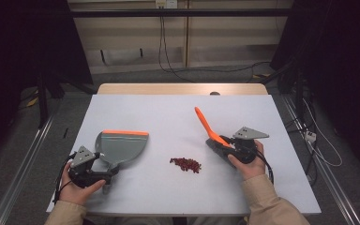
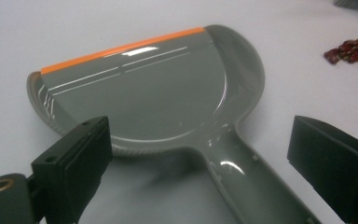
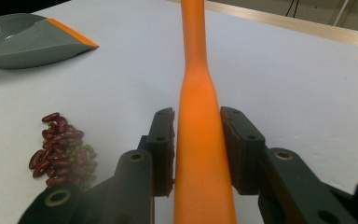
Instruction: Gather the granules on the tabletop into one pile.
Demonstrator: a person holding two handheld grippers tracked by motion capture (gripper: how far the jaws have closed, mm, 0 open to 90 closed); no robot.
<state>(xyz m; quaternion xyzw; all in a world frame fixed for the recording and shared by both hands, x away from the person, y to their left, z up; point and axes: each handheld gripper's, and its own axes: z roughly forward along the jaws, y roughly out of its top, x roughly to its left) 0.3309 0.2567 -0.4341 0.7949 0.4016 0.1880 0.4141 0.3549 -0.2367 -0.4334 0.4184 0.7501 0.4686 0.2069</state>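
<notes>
R gripper clenched on orange brush handle, L gripper released astride dustpan handle at near-left worktop; clamp handle squarely, then sweep beans leftward w/ lip flat.

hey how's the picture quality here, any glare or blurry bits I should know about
Left gripper view: white glare streaks on the grey dustpan, near handle soft. Right gripper view: orange brush handle between the right tool pads blurs close up; beans fairly sharp. High view: table evenly lit, surroundings dark.
</notes>
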